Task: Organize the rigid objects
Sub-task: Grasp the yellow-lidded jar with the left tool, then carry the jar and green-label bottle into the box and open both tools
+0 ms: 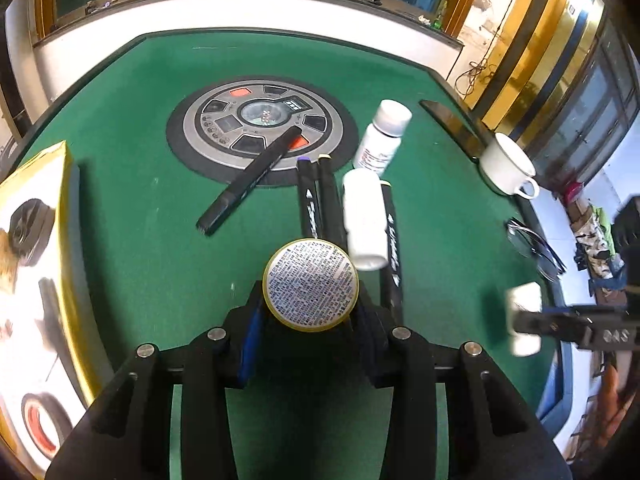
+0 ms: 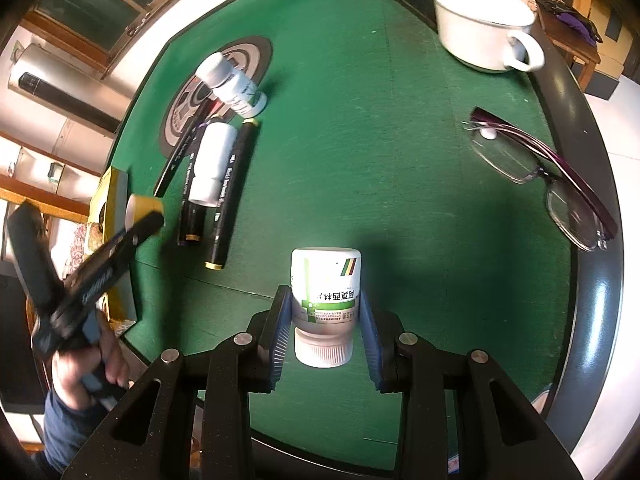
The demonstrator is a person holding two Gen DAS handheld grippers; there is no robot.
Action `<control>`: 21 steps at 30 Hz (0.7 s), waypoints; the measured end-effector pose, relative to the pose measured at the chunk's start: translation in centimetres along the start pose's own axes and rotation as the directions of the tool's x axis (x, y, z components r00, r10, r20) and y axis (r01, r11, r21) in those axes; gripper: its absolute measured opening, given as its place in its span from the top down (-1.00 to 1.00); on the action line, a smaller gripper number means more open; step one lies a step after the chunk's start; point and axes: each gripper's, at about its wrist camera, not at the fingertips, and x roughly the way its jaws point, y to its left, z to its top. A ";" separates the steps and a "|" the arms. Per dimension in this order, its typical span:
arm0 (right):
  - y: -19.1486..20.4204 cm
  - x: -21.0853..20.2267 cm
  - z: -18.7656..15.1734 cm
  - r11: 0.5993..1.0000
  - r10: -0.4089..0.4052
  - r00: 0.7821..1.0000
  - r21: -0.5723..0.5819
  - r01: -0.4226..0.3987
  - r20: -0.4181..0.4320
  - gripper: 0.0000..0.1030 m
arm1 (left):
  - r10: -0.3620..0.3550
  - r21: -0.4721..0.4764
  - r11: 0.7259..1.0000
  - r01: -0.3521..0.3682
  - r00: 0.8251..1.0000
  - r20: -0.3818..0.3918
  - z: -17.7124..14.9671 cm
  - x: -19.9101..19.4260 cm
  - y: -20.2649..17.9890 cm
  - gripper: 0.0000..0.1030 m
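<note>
Left tongs (image 1: 310, 312) clamped on yellow-rimmed tin (image 1: 311, 285); right tongs (image 2: 324, 336) snug round pill bottle (image 2: 325, 292); I figure both light, slick plastic, so grip mid-body.

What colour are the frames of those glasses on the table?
Purple, with clear lenses; the glasses show best in the right wrist view.

right tool (image 2: 325, 320) gripping green-labelled bottle (image 2: 326, 292), glasses (image 2: 560, 172) beside

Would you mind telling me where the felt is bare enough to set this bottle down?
Bare felt lies between the markers and the glasses, below the cup. It is crowded around the markers, where two white bottles sit by the dial.
</note>
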 end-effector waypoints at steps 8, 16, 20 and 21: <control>4.1 0.8 -0.2 0.997 0.015 1.000 -0.081 -0.015 0.001 0.42 | 0.026 -0.023 0.999 -0.024 0.997 0.071 -0.6 -4.4 2.6 0.26; 10.8 1.7 -0.6 0.978 0.046 0.999 -0.205 -0.046 -0.004 0.42 | 0.090 -0.102 0.992 -0.079 0.989 0.116 -2.1 -8.4 7.9 0.26; 15.8 2.7 -1.0 0.954 0.081 0.996 -0.287 -0.085 -0.026 0.42 | 0.139 -0.150 0.981 -0.119 0.982 0.127 -3.0 -10.3 11.4 0.26; 17.2 3.1 -1.1 0.946 0.092 0.995 -0.308 -0.099 -0.037 0.42 | 0.156 -0.164 0.977 -0.134 0.979 0.131 -3.2 -10.8 12.4 0.26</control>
